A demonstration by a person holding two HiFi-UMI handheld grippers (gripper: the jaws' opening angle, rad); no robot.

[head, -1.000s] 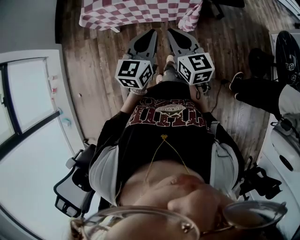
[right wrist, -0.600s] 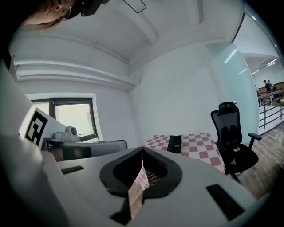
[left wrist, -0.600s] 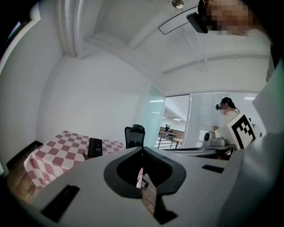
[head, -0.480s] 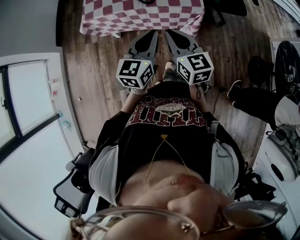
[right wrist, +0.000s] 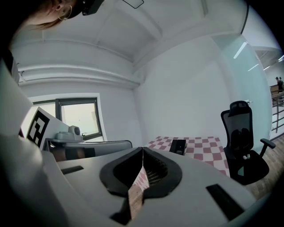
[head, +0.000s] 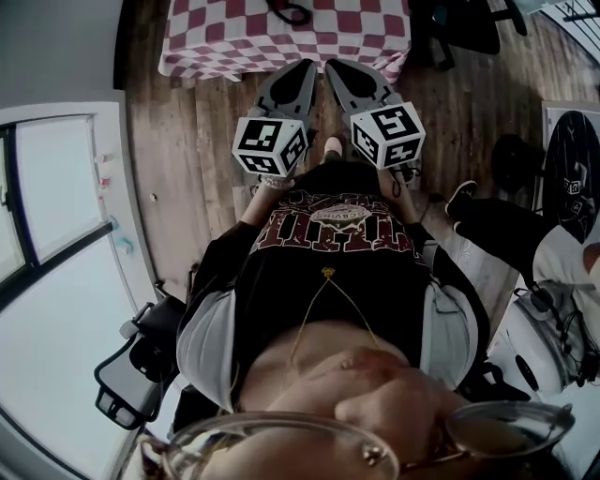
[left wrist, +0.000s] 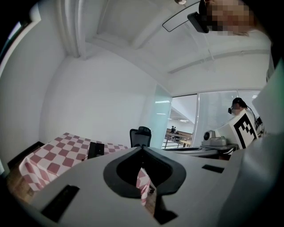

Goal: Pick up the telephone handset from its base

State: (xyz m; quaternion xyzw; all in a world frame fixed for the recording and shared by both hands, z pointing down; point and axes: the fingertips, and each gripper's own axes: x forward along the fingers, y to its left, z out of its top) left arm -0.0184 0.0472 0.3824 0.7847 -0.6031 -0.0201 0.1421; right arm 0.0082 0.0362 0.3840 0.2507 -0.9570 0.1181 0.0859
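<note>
Two grippers sit side by side in the head view, just above the middle of the frame. The left gripper (head: 302, 70) and the right gripper (head: 336, 70) both point up the frame at a table (head: 216, 42) with a red and white checked cloth. Both look pinched shut, with nothing in them. At the top edge a dark shape lies on the cloth. I think it is the telephone (head: 291, 11), but part of it is cut off.

From the left gripper view, the jaws meet at their tips in the lower middle and hold nothing. The telephone (left wrist: 96, 150) is a small black box on the table at the lower left, well apart from the gripper. It is too small to tell the handset from the base. A black chair (left wrist: 140, 134) stands behind the table.

From the right gripper view, the jaws also touch tip to tip and are empty. The telephone (right wrist: 178, 146) shows just right of the middle, again well apart.

Some things could go wrong. If a gripper gets to the telephone with its jaws shut, it may bump it and push it along the cloth. If the handset is lifted too fast, its cord could drag the base.
</note>
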